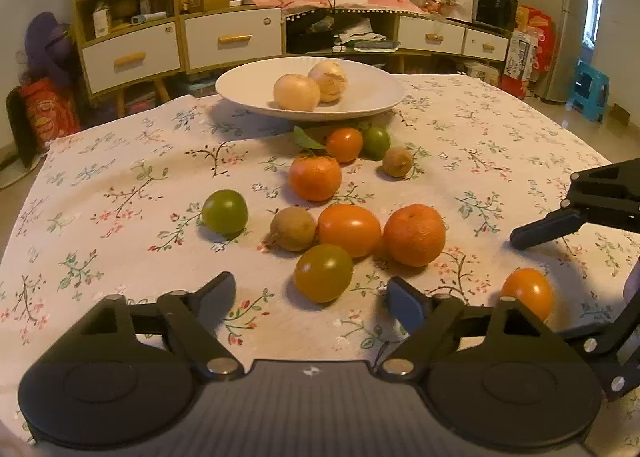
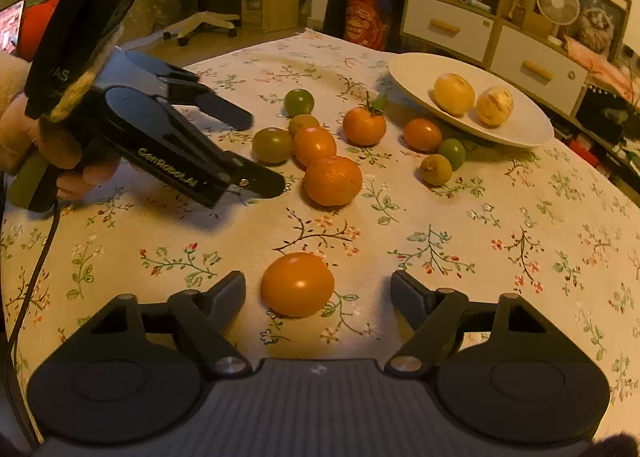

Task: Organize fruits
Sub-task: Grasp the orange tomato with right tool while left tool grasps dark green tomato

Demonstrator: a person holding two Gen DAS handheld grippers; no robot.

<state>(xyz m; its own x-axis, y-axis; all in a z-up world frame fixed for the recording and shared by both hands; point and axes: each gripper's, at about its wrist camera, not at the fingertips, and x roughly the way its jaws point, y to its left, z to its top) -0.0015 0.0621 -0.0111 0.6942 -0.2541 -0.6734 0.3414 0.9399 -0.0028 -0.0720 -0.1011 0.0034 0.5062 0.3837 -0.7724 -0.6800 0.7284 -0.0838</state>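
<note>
Left hand-held gripper: jaws spread, pinching nothing; an olive-yellow tomato lies on the counter just ahead of the gap, not touched by either pad. Right hand-held gripper: jaws spread; an orange tomato sits between them, nearer the left pad, with no contact visible. White plate, upper centre of the left view, holds two pale yellow fruits. Loose oranges, tomatoes, green fruits and kiwis cluster at mid-frame below the plate. A person's hand grips the left tool's handle.
</note>
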